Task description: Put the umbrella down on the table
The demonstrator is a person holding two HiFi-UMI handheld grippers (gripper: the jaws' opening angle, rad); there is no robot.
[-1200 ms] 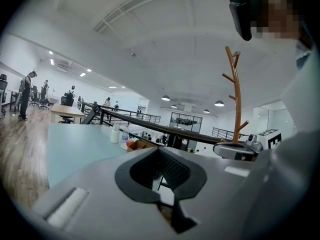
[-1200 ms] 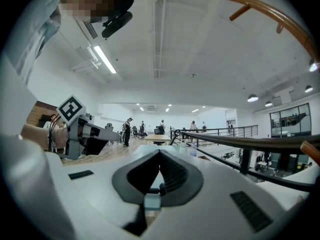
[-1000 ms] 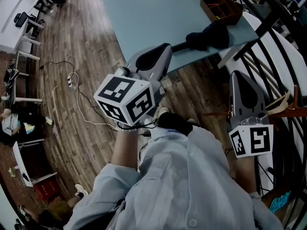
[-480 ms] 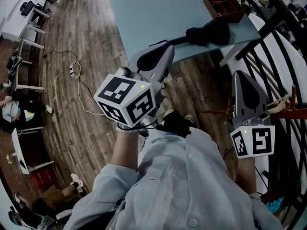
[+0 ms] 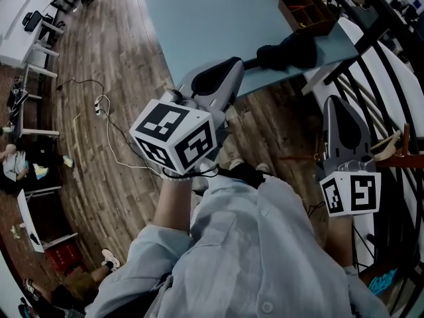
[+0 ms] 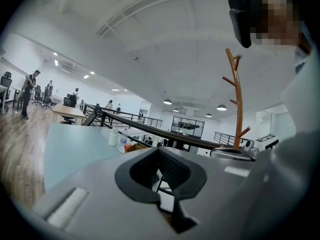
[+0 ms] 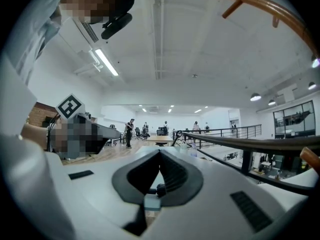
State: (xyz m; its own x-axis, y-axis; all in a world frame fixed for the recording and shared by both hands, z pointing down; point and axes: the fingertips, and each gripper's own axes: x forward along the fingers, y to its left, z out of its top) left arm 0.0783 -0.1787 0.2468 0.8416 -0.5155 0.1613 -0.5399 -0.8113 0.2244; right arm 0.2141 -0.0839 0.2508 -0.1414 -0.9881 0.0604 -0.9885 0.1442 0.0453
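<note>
Black and folded, the fabric umbrella (image 5: 286, 48) lies flat on the pale blue-green tabletop (image 5: 199, 18) in the head view. It sits near the right-hand edge, with its thin handle end reaching left along that edge and a brown wooden compartment box (image 5: 305, 8) near it, farther along that side. The left gripper (image 5: 230, 67), grey with a square-marked cube at its back, has its tips at the tabletop's near edge, close to the handle end but not gripping it. The right gripper (image 5: 334, 105) hangs over the brown plank floor (image 5: 126, 52), well apart from the umbrella. By my reading the putting-down is already done; nothing more needs grasping, and the next move only calls for keeping both hands clear of the umbrella. In the left gripper view the jaws are clenched together with nothing between them. The tabletop stretches off to the left, a brown wooden coat stand (image 6: 237, 99) rises on the right, and the umbrella does not show past the gripper's own body. In the right gripper view the jaws likewise meet tip to tip on nothing, and no umbrella shows there either.
</note>
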